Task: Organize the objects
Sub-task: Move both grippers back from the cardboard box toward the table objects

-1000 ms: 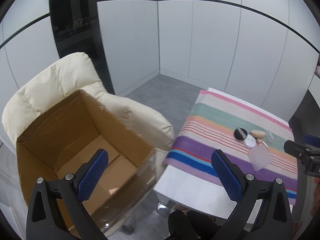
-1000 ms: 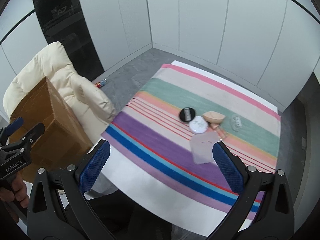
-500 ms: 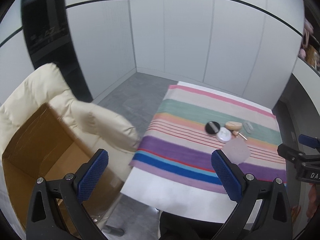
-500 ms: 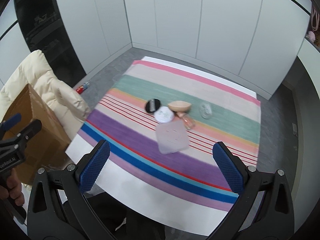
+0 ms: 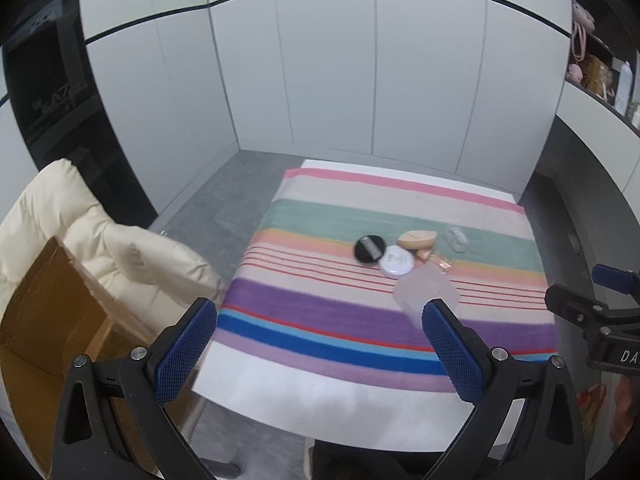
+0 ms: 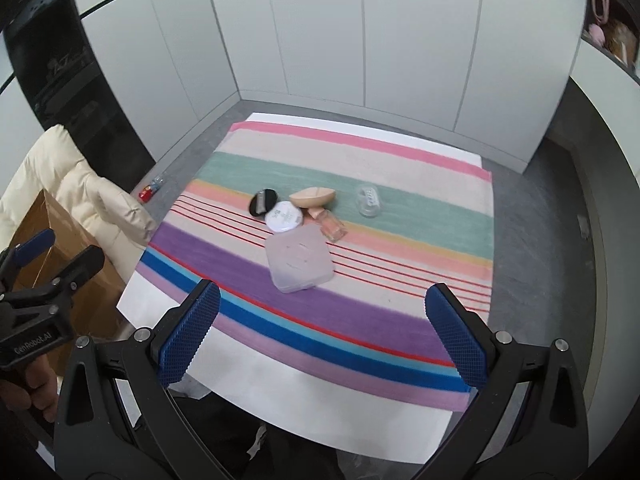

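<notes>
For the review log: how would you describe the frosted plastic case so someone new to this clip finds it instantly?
Start at the striped cloth covering the table and find the small cluster of cosmetics near its middle. The frosted plastic case lies flat at the cluster's near edge, just in front of the round white compact. It is the only square, translucent item and the largest there.

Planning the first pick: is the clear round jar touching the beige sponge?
Apart. The right wrist view shows a strip of green-striped cloth between the clear round jar and the beige sponge.
</notes>
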`<state>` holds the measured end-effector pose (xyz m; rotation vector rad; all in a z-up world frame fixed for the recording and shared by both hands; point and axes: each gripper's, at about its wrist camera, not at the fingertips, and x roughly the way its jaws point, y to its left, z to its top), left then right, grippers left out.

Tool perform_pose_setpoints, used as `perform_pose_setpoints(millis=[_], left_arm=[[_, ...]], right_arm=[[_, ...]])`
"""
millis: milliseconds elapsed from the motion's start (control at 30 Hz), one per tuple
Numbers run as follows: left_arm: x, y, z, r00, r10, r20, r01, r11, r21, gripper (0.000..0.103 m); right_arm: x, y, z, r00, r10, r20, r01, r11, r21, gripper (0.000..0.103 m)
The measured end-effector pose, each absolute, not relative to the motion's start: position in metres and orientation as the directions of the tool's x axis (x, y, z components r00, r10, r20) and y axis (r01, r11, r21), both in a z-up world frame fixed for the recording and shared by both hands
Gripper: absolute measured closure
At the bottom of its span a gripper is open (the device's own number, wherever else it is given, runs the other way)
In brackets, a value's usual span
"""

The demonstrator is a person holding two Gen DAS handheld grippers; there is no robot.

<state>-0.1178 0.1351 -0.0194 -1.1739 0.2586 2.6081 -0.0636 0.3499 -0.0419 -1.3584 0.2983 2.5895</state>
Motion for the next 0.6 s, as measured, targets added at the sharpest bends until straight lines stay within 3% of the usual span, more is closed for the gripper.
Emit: perform_pose_setpoints(millis=[600], left_arm=[[-0.119,0.215,-0.061,-0.549,0.213,-0.808,-0.384,-0.923,0.017,0.0]], right_arm=[[-0.042,0.408,-0.084,-0.48,0.176,-0.859,-0.379,-0.925,0.022,0.0]])
